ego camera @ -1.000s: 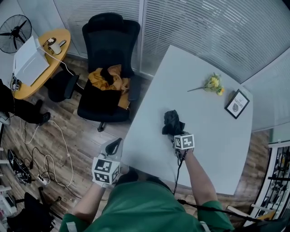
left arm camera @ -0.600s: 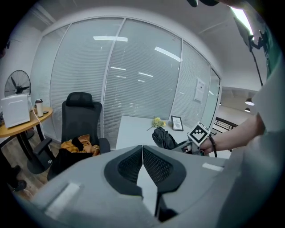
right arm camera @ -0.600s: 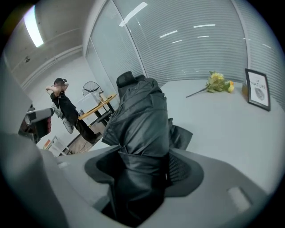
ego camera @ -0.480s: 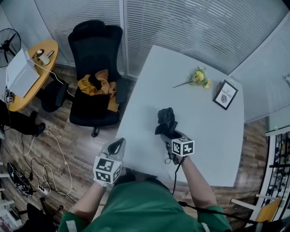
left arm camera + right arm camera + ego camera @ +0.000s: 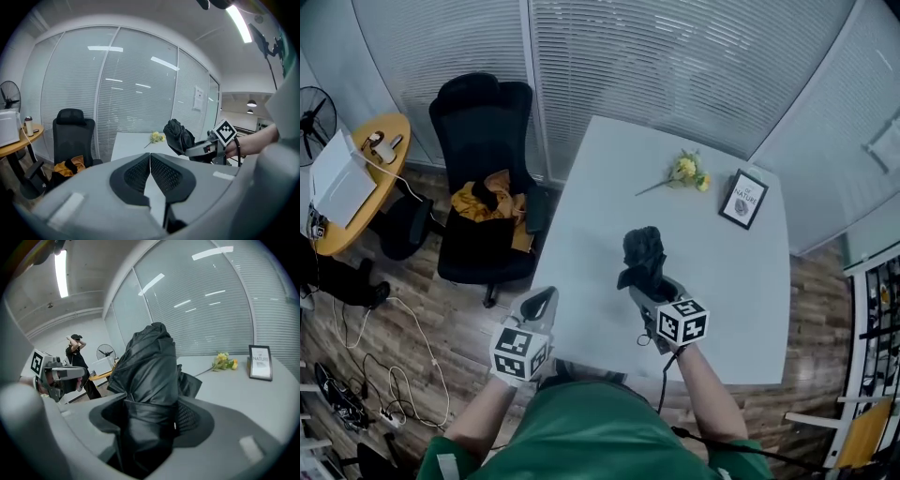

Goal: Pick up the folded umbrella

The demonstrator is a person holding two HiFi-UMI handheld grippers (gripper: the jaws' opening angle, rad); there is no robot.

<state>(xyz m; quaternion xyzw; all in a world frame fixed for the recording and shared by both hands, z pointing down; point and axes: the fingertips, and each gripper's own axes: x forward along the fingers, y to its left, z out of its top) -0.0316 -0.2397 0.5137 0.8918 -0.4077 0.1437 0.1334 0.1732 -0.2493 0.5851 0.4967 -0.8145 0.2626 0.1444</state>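
Right gripper (image 5: 647,284) has the folded umbrella (image 5: 642,251) pinched btw its jaws. The right gripper view shows black fabric filling the gap, jaws closed onto it from both sides, and the bundle sticking out fwd and up past the tips. The umbrella is a crumpled black bundle w/ a loose flap on one side. In the head view it sits over the middle of the white table (image 5: 727,281), toward the person's edge. From the left gripper view it looks held up off the tabletop, tilted, top end pointing away from the right hand; can't tell for sure whether any part touches the surface. Left gripper (image 5: 541,300) holds nothing: the left gripper view shows its two dark pads pressed together, no gap, nothing btw them. It hovers by the table's near-left corner, well apart from the umbrella. On the far side of the table a yellow flower sprig (image 5: 684,172) lies flat, and just beside it to the right a small framed picture (image 5: 742,199) stands upright. Left of the table is a black office chair (image 5: 483,131) w/ a mustard-yellow cloth (image 5: 487,197) on the seat. Further left is a round wooden side table (image 5: 380,155) w/ a white box (image 5: 336,180) on it, a fan (image 5: 313,122) at the frame edge, and cables (image 5: 366,319) on the wood floor. Blinds cover the glass walls behind.
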